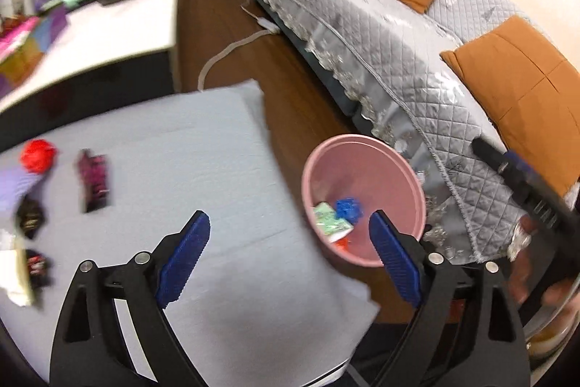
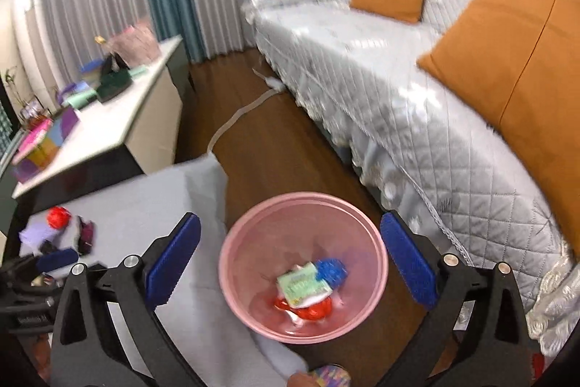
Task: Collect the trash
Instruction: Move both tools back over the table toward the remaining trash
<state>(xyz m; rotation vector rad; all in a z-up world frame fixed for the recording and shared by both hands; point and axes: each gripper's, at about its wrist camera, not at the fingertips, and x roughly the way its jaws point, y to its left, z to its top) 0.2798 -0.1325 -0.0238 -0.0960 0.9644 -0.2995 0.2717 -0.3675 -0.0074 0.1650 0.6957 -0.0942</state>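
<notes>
A pink bin stands on the wooden floor between the grey-clothed table and the sofa. Inside it lie a green packet, a blue crumpled piece and red scraps. My right gripper hangs open above the bin, with nothing between its blue pads. My left gripper is open and empty over the table's right edge, beside the bin. On the table's left part lie a red crumpled ball, a dark magenta wrapper and several dark wrappers.
A sofa with a grey quilted cover and orange cushions runs along the right. A white cabinet with boxes and bags stands at the back left. A pale cable trails over the brown floor.
</notes>
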